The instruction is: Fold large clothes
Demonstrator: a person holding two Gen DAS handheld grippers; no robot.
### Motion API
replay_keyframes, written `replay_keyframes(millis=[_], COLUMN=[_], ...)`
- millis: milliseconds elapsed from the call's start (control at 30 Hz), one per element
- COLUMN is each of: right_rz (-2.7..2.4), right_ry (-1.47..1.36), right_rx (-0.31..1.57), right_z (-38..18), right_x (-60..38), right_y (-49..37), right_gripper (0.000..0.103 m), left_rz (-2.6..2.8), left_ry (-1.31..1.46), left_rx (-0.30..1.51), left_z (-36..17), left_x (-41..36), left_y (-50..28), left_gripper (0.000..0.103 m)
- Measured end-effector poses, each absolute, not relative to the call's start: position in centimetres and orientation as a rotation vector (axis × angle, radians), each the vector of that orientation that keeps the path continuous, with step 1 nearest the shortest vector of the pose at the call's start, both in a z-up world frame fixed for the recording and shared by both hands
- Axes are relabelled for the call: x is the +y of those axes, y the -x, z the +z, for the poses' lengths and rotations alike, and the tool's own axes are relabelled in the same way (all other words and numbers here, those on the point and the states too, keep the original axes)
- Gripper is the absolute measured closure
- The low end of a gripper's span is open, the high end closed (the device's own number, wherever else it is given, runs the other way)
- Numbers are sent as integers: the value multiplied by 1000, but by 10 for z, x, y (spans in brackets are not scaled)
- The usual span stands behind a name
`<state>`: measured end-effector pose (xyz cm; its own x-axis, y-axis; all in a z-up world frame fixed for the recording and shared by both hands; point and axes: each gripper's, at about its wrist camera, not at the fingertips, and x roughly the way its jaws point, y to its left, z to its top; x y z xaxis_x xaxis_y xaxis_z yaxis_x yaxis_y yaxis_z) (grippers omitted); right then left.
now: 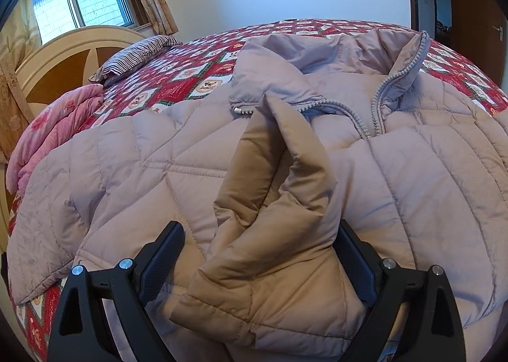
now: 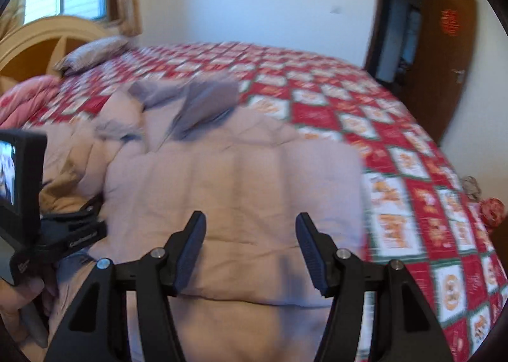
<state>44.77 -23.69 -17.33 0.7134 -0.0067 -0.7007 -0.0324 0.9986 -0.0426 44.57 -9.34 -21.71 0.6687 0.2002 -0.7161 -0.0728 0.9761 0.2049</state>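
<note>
A pale mauve quilted jacket (image 1: 412, 171) lies spread on the bed, collar and zipper (image 1: 377, 102) toward the far side. One sleeve (image 1: 270, 266) is folded in over the jacket's front and runs back between the jaws of my left gripper (image 1: 260, 227). Those jaws stand wide, and a gap shows between the left pad (image 1: 158, 263) and the cloth. My right gripper (image 2: 250, 217) hangs open over the jacket's folded right part (image 2: 238, 178) with nothing between its fingers. The right wrist view is blurred. A hand (image 2: 16, 298) holds the left gripper's handle with its small screen (image 2: 22, 178).
A red, white and green patterned quilt (image 2: 397, 171) covers the bed. At the head stand a cream headboard (image 1: 63, 54), a striped pillow (image 1: 136, 54) and a pink folded duvet (image 1: 54, 140). A brown door (image 2: 444, 60) stands open at the right. Small bundles (image 2: 490, 209) lie beside the bed.
</note>
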Motion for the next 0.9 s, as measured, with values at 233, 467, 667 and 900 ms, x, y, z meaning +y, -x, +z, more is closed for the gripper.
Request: replay_keyframes(millis=[233,467,667,900], right_rz=[19,-3,-17,-24], right_ry=[25,75,105,114], right_rx=[865,874,874,877], right_z=[-216,-220,-222,-222], right_x=[-237,-231,-228,-226], right_y=[-461,-460,-461,-462], right_gripper=[38,37,37,36], left_rz=[152,156,159,145], left_ry=[-159,-164,-169,-172], left_rx=[827,827,826,843], left_z=[-218,-218,-218,-210], left_x=[-93,-93,-94,-93], left_y=[-446,-446,-446,-447], left_gripper=[8,8,8,8])
